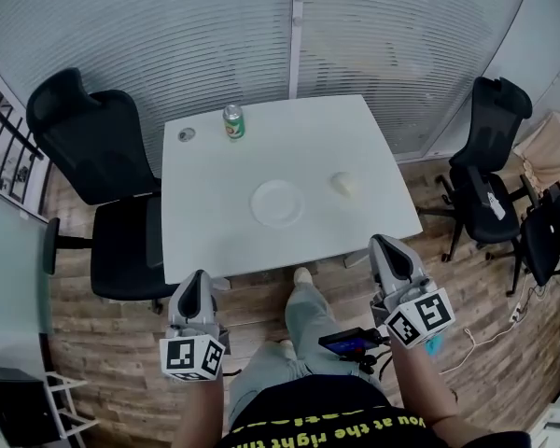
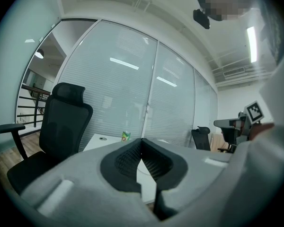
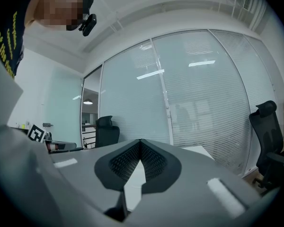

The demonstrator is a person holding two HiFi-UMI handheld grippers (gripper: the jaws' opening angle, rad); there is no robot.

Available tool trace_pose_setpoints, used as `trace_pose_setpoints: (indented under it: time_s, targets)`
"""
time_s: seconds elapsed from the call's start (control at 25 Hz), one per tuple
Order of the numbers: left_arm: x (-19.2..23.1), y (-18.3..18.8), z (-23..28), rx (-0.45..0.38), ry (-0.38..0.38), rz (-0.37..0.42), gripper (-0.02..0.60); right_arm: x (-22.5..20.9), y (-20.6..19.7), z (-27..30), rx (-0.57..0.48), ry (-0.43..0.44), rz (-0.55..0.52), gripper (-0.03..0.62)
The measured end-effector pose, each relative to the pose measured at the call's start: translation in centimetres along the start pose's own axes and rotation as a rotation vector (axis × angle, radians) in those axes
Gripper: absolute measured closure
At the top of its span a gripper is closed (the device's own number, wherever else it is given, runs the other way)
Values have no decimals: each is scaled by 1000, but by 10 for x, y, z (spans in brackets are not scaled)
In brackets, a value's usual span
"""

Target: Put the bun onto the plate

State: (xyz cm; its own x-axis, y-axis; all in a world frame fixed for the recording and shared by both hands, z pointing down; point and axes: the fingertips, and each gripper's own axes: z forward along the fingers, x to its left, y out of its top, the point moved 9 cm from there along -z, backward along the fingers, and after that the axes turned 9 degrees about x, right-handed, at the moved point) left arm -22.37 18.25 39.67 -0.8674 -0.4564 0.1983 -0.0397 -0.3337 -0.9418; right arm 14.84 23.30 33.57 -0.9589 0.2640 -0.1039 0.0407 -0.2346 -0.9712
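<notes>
Head view: a small pale round bun (image 1: 343, 184) lies on the right half of a white square desk (image 1: 215, 241), just to the right of a round white plate (image 1: 277, 203) near the desk's middle; the two do not touch. A green drink can (image 1: 233, 122) stands upright by the far edge, and a small grey round disc (image 1: 186, 134) lies to its left.

The person stands at the near side of the desk. The left gripper (image 1: 199, 278) and the right gripper (image 1: 381, 243) are held out with their tips at the desk's near edge, well short of the bun and the plate. The left gripper view and the right gripper view show each pair of jaws clenched, dark ribbed pads meeting at the tips with nothing between them.

A black high-backed office chair (image 1: 93, 147) stands at the desk's left side, and a second black chair (image 1: 490, 157) stands further off to the right. A striped frosted glass wall (image 1: 289, 26) runs behind the desk, above a wooden plank floor (image 1: 103, 343).
</notes>
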Motion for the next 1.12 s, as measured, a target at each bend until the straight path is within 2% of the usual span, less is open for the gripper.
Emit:
trace_pose_setpoints:
  time_s: [0.32, 0.6, 1.12]
  targets:
    - [6, 11, 44, -7, 48, -24, 581, -32, 15, 58, 8, 60, -16, 588]
    - [11, 37, 92, -19, 80, -29, 581, -62, 43, 110, 8, 115, -36, 588]
    - [7, 61, 156, 4, 132, -35, 581, -117, 65, 172, 36, 166, -23, 588]
